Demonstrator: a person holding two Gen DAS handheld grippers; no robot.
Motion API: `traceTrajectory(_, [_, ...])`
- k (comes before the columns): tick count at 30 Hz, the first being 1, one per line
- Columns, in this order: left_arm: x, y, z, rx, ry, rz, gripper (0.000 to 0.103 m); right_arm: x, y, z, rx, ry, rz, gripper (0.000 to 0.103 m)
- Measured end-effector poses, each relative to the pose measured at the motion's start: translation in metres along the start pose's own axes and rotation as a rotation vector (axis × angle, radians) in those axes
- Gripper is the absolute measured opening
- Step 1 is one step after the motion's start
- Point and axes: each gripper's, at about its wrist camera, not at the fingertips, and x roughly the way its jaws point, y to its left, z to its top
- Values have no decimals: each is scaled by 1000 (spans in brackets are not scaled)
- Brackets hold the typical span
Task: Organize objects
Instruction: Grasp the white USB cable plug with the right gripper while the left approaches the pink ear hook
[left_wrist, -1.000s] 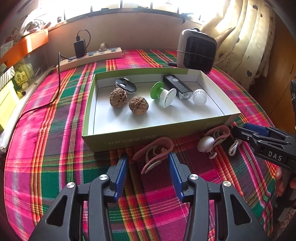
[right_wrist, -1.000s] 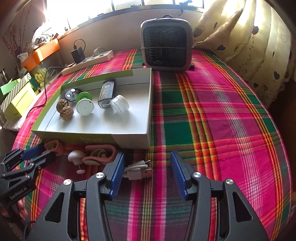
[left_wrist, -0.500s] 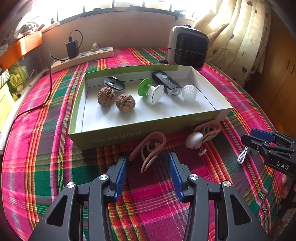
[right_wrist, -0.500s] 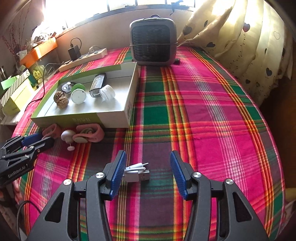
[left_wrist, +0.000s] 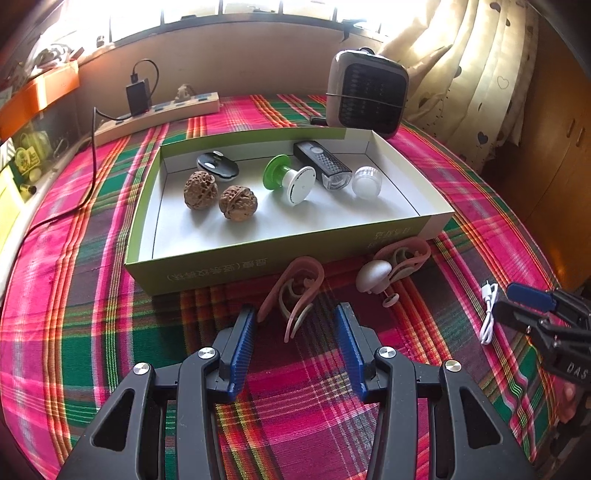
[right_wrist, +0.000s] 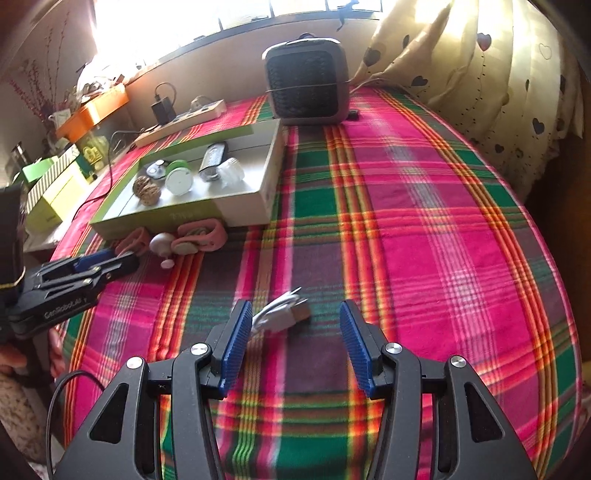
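Observation:
A green-and-white open box (left_wrist: 207, 264) (right_wrist: 243, 210) on the plaid cloth holds two walnuts (left_wrist: 221, 197), a black-white fob (left_wrist: 217, 170), a green-white spool (left_wrist: 291, 180), a black bike light (left_wrist: 322, 164) and a white cap (left_wrist: 366, 182). A pink clip (left_wrist: 295, 291) lies in front of the box, just ahead of my open left gripper (left_wrist: 295, 332). A second pink clip (left_wrist: 406, 254) with a white mushroom-shaped piece (left_wrist: 372, 280) lies to its right. A coiled white USB cable (right_wrist: 280, 314) lies between the fingertips of my open right gripper (right_wrist: 291, 328), on the cloth.
A grey fan heater (left_wrist: 367, 96) (right_wrist: 308, 85) stands behind the box. A power strip with a charger (left_wrist: 155, 112) lies at the back left. Curtains (right_wrist: 480, 74) hang at the right. Boxes and clutter (right_wrist: 55, 192) sit off the table's left edge.
Both grippers have drawn back from the box toward the near edge. The white cable has moved with the right gripper, away from the box. Both stay open.

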Motion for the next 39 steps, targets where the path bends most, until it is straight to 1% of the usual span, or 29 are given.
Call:
traceTrajectory(5, [0,-2,0,2,4,-9,42,7,6,-1,13,8,25,50])
traceTrajectory(9, [0,-4,-1,9,6,-13,42,11,14,-1,-20,-4,12,50])
traceTrajectory(13, [0,-5,0,16,6,-17,42,15,19,3,-40,-8,17,50])
traceTrajectory(18, [-1,-2,2,17,0,-1,42,18,26,4,-72,-14,28,50])
traceTrajectory(23, [0,0,5,14,-8,9,42,19,28,4,-81,-22,16,42])
traceTrajectory(25, [1,0,6,16,-9,11,42,20,30,4,-94,-25,1,37])
traceTrajectory(28, [2,0,8,16,-10,6,42,21,35,4,-121,-26,9,30])
traceTrajectory(30, [3,0,9,15,-6,1,42,21,38,4,-138,-23,20,23])
traceTrajectory(34, [5,0,9,12,0,2,42,23,39,5,-148,-19,27,23])
traceTrajectory(39, [8,-1,11,24,3,10,42,22,42,4,-186,-12,10,23])
